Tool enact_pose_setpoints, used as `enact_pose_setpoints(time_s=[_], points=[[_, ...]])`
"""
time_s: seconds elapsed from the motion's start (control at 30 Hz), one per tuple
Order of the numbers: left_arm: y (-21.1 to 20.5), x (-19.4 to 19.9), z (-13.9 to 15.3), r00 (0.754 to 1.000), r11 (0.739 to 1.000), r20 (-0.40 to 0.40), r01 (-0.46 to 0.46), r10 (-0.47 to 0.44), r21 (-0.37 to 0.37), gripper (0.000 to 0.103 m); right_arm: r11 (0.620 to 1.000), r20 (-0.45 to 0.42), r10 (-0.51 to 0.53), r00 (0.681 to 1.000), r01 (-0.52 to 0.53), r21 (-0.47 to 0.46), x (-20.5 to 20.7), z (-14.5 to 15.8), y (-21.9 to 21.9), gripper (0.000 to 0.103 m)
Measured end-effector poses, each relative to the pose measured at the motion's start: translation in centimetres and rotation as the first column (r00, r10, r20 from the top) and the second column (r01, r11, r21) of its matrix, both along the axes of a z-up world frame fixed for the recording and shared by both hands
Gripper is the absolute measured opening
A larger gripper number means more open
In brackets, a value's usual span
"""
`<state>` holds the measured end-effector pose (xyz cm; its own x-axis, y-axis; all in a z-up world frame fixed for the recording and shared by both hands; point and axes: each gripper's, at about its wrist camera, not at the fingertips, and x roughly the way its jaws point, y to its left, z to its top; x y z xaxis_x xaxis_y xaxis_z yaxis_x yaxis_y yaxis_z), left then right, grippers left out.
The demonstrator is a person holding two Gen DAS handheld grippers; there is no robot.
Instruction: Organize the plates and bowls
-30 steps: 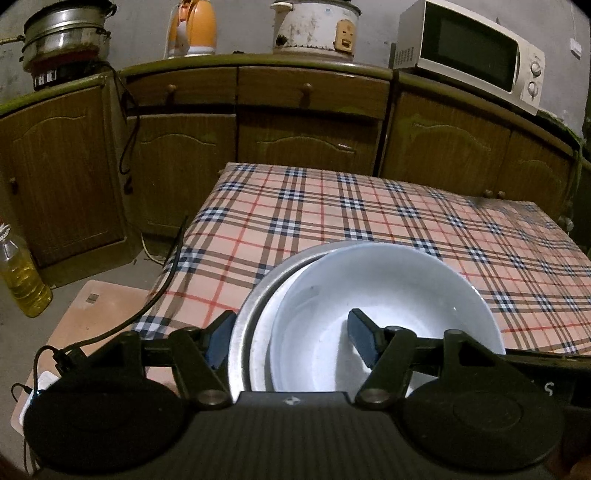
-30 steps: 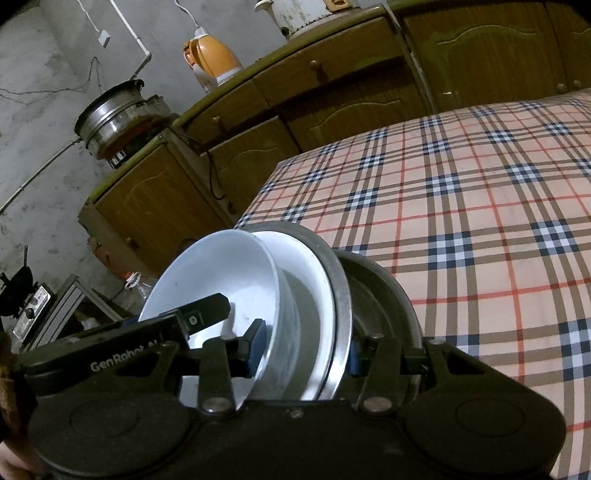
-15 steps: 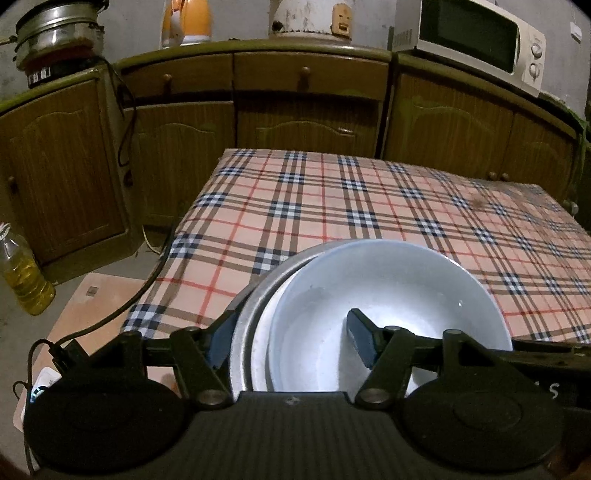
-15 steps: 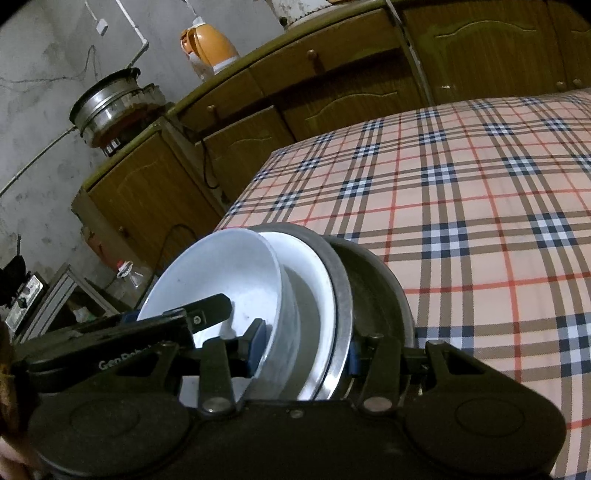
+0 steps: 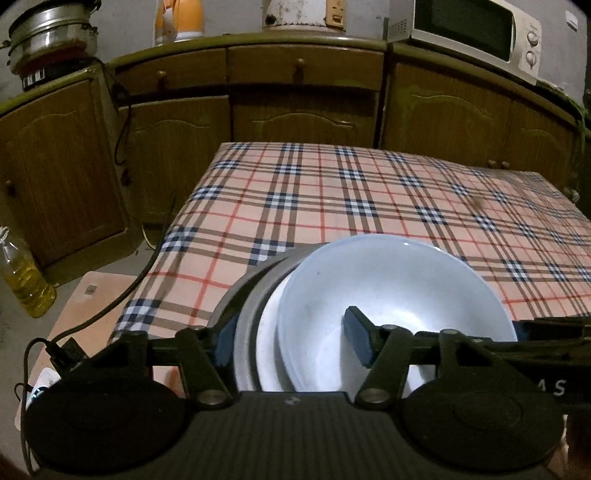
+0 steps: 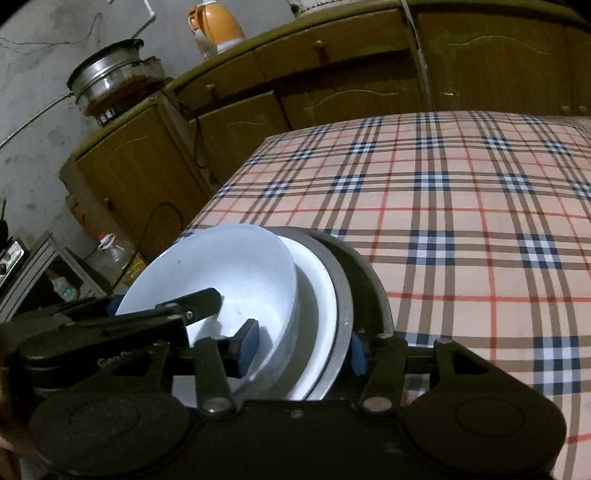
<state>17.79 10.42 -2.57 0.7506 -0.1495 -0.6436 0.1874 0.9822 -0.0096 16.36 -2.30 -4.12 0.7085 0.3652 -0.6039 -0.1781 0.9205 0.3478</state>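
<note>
Now, from the left wrist view, the left hand-held gripper [image 5: 291, 341] is clamped on a nested stack of dishes: one blue pad presses outside the grey metal plate [image 5: 245, 314] at 9 o'clock, the other pad sits inside the white bowl [image 5: 388, 288] at 3 o'clock. Between them lies a second white bowl [image 5: 267, 332], of which only a strip shows. The stack is at the near left corner of the worktop [image 5: 369, 195] with the checked cloth; whether it rests on the cloth or hangs just above, I cannot tell. At 12 o'clock stand brown cabinets [image 5: 303, 99], at 1 o'clock a microwave [image 5: 469, 31], at 8 o'clock a bottle of yellow oil [image 5: 24, 280] on the floor.

From the right wrist view, the right hand-held gripper [image 6: 303, 349] is clamped on the same stack, one pad inside the white bowl [image 6: 221, 269], the other behind the metal plate [image 6: 341, 288]. A darker metal dish [image 6: 365, 284] is at the back of the stack. The left hand-held gripper [image 6: 166, 314] enters from 9 o'clock. At 11 o'clock I see a steel pot [image 6: 110, 70] and an orange kettle [image 6: 216, 27].
</note>
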Motion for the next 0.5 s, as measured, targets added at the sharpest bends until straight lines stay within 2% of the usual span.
enact_pose_setpoints(time_s=[0.17,0.27,0.5], points=[[-0.1,-0.2,0.0,1.000,1.000,-0.002,0.001,-0.001,0.003,0.061,0.996,0.064,0.010,0.998,-0.005,-0.092,-0.9,1.4,0.3,0.065],[0.1,-0.5,0.3,1.000,1.000,0.010,-0.001,0.001,-0.006,0.062,0.996,0.090,0.010,0.996,-0.002,-0.095,-1.7,2.2,-0.3,0.065],[0.8,-2.1,1.4,0.998,0.999,0.058,-0.005,0.007,-0.037,0.071,0.993,0.144,0.007,0.990,0.010,-0.114,-5.1,3.9,-0.9,0.070]])
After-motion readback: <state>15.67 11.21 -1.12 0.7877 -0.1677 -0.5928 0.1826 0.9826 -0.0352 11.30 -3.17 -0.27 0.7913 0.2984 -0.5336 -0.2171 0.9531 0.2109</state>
